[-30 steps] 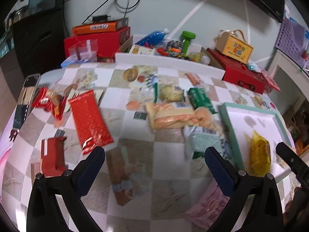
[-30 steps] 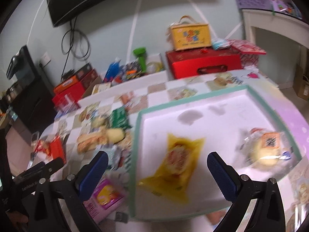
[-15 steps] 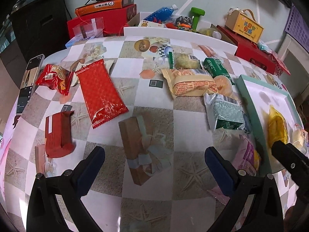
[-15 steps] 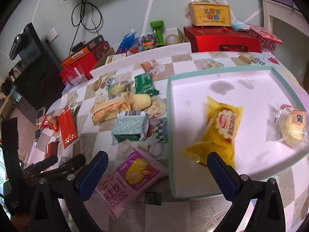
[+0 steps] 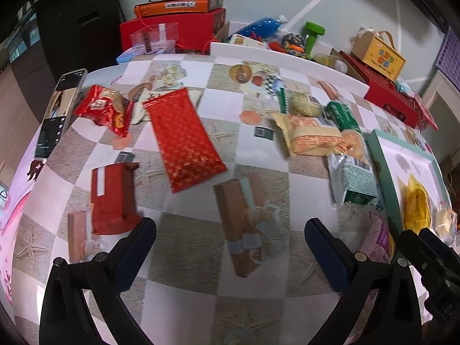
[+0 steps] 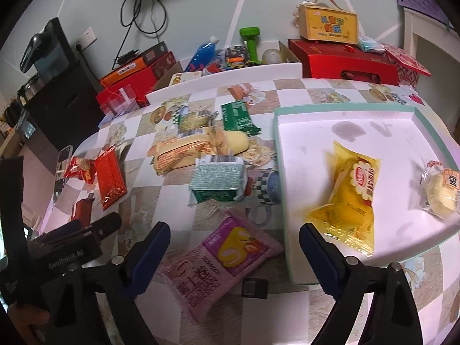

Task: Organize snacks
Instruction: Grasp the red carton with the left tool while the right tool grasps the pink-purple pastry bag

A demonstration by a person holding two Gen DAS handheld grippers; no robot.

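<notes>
The right gripper [image 6: 234, 243] has shifted from above the green-rimmed white tray [image 6: 280, 155] to the flat pink snack packet [image 6: 221, 261] beside it, jaws closing, not touching it. The left gripper [image 5: 230, 240] hangs wide open, empty. The packet's near end is blurred.

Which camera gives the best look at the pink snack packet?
The right wrist view: the pink snack packet lies whole and readable, near the lens. The left wrist view shows only a sliver by the tray's edge.
</notes>
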